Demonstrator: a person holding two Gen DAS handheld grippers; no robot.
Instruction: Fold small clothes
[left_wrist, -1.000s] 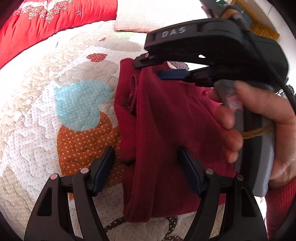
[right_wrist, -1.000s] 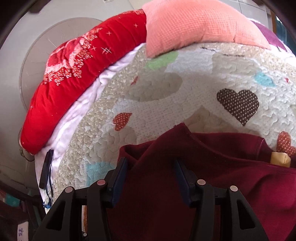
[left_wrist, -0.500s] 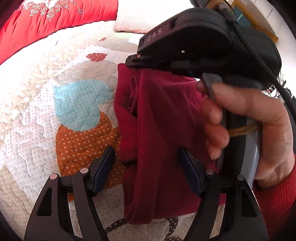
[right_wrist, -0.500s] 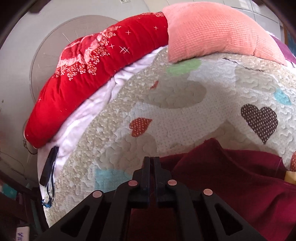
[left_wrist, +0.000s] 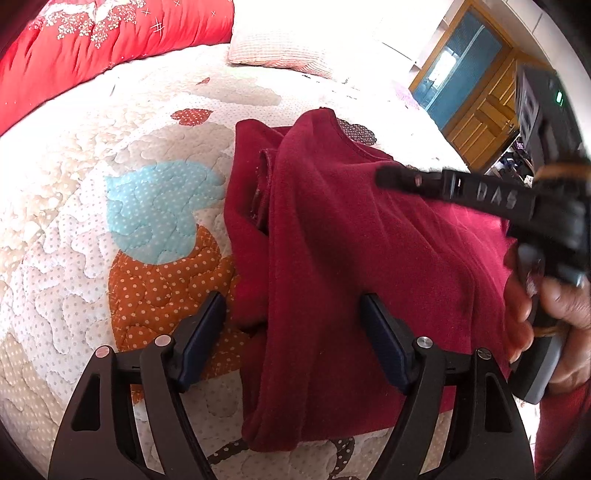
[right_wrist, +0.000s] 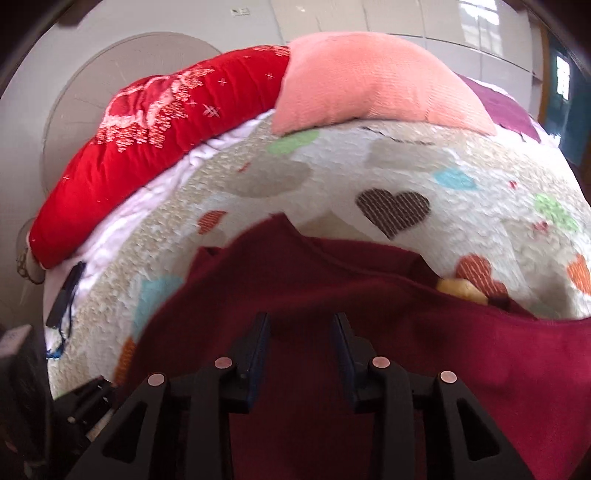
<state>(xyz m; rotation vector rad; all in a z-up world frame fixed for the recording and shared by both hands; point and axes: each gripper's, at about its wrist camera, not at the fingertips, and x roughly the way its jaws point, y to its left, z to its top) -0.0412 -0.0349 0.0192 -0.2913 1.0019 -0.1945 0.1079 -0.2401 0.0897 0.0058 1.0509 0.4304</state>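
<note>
A dark red small garment (left_wrist: 343, 258) lies folded lengthwise on the heart-patterned quilt (left_wrist: 110, 206). My left gripper (left_wrist: 293, 332) is open, its fingers straddling the garment's near part just above the cloth. My right gripper (right_wrist: 301, 332) is open over the garment (right_wrist: 369, 350), with nothing between its fingers. In the left wrist view the right gripper (left_wrist: 391, 177) shows from the side above the garment's right part, held by a hand (left_wrist: 554, 306).
A red embroidered duvet (right_wrist: 147, 129) and a pink pillow (right_wrist: 369, 85) lie at the far side of the bed. A wooden door (left_wrist: 476, 99) stands beyond the bed on the right. A yellow tag (right_wrist: 461, 290) shows at the garment's edge.
My right gripper, shut half a second ago, has opened and drawn back to the right, off the garment's far edge. The garment's folded top layer now lies flat. My left gripper has stayed open in place.
</note>
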